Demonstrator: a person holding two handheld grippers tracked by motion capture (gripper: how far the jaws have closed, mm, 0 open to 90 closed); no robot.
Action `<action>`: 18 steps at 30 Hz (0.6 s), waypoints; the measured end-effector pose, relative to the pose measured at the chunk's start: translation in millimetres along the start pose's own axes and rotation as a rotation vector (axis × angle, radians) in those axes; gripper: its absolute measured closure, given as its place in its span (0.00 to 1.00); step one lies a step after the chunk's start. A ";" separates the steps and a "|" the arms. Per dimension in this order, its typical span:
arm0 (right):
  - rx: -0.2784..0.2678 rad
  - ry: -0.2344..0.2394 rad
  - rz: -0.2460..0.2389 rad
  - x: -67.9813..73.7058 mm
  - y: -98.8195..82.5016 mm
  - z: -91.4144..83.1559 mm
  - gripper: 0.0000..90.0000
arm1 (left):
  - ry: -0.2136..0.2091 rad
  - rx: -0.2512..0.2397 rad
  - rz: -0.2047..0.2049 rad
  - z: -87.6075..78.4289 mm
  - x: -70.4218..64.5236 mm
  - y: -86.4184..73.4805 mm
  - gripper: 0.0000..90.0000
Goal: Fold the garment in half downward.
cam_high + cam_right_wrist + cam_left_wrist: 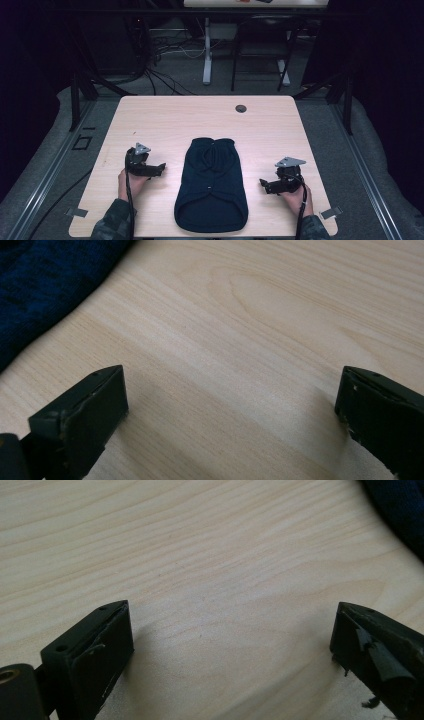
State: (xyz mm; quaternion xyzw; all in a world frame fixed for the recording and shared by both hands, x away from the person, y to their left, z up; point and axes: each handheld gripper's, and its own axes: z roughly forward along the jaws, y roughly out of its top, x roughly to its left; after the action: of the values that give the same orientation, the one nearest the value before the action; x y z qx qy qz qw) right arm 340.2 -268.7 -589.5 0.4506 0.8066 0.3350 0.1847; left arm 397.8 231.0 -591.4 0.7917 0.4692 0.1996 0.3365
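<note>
One dark blue garment (pixel 211 186) lies flat in the middle of the wooden table (pixel 165 120), toward the near edge. Its fabric is so dark that folds and details are hard to read from the high view (a small pale dot on it I cannot identify). In each gripper view it is cut off at a corner. There are two grippers, one on each side of the garment and apart from it. The left gripper (pixel 159 169) has its jaws spread wide over bare wood, holding nothing. The right gripper (pixel 263 184) is equally wide and empty. One round dark hole (pixel 241 108) sits near the table's far edge.
</note>
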 end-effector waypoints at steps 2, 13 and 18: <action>0.000 0.000 0.000 0.0 0.0 0.0 0.00 | 0.000 0.000 0.000 0.0 0.0 0.0 0.04; -0.001 -0.006 0.004 0.6 0.0 0.1 0.00 | 0.000 0.000 0.000 0.0 0.0 0.0 0.04; 0.001 -0.004 0.001 0.4 0.1 0.0 0.00 | 0.001 0.000 0.000 0.0 -0.1 0.0 0.04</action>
State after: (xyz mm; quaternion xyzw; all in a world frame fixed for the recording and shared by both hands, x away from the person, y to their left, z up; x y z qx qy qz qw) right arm 340.1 -268.3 -589.5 0.4519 0.8061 0.3339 0.1860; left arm 397.8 231.0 -591.4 0.7915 0.4694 0.1999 0.3364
